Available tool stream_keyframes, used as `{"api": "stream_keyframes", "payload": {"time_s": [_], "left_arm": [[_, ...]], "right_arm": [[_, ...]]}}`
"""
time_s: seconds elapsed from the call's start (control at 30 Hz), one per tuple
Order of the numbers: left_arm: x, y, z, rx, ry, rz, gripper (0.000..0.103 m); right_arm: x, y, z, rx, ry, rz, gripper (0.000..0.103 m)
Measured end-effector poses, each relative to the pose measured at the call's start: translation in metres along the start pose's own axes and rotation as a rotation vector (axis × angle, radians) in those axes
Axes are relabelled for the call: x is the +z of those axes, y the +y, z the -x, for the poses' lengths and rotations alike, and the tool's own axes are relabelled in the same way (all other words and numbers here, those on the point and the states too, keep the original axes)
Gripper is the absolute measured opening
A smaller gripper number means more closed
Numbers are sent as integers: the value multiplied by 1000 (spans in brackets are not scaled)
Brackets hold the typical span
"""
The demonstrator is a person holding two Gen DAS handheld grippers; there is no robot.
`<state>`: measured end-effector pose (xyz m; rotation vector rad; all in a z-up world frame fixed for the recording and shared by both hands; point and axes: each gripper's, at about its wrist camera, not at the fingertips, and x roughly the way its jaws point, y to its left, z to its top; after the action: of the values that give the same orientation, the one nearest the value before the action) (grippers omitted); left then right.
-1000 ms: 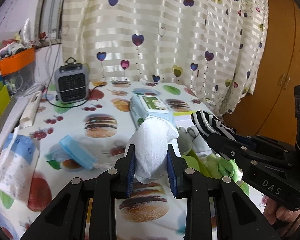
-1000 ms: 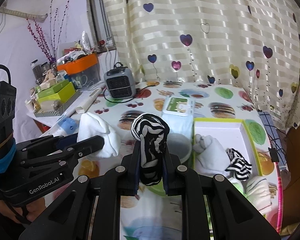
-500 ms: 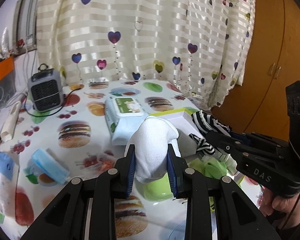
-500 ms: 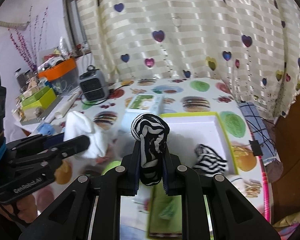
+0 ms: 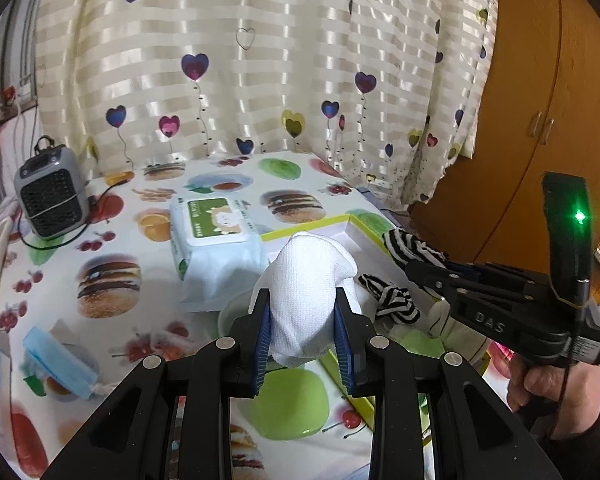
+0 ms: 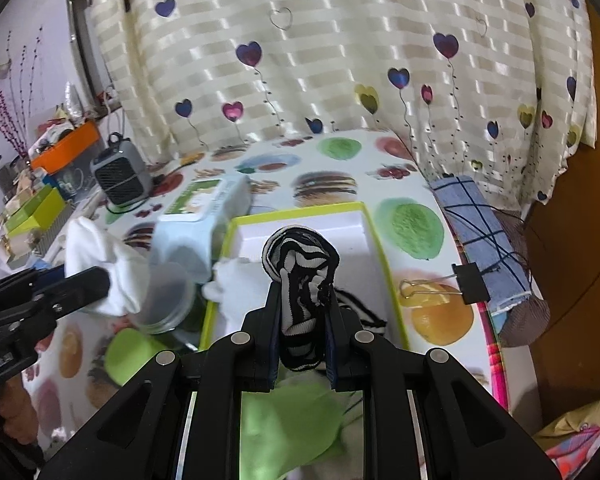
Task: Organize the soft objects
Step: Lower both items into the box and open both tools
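Grey heater (image 5: 52, 196) near heart curtain (image 5: 260, 60); wipes pack (image 5: 216, 248) on tablecloth (image 5: 112, 248).

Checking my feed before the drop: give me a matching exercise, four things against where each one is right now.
Things:
1. white sock
2. rolled striped sock
3. loose striped sock
4. wet wipes pack

Places:
a. lying in the white tray
b. clamped in the right tool
c. on the tablecloth beside the tray, nearer the small heater
d. clamped in the left tool

Pairs: 1-d, 2-b, 3-a, 4-c
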<state>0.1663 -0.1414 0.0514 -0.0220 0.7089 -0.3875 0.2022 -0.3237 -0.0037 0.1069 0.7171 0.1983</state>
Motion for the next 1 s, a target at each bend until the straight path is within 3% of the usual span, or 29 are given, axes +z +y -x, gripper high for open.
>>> {"api": "stream_keyframes", "payload": {"time_s": [0.4,0.57,1.0], "left_arm": [[3,-14,-24,-25,31,-17,27],[1,-20,-35,-36,53,-21,27],[-2,-49,-52,-114,83,-58,29]], "right_arm": [[9,-18,-45,0,77,-17,24],[6,-22,-35,31,29,-32,48],[0,-44,2,-12,-58,-115,48]]}}
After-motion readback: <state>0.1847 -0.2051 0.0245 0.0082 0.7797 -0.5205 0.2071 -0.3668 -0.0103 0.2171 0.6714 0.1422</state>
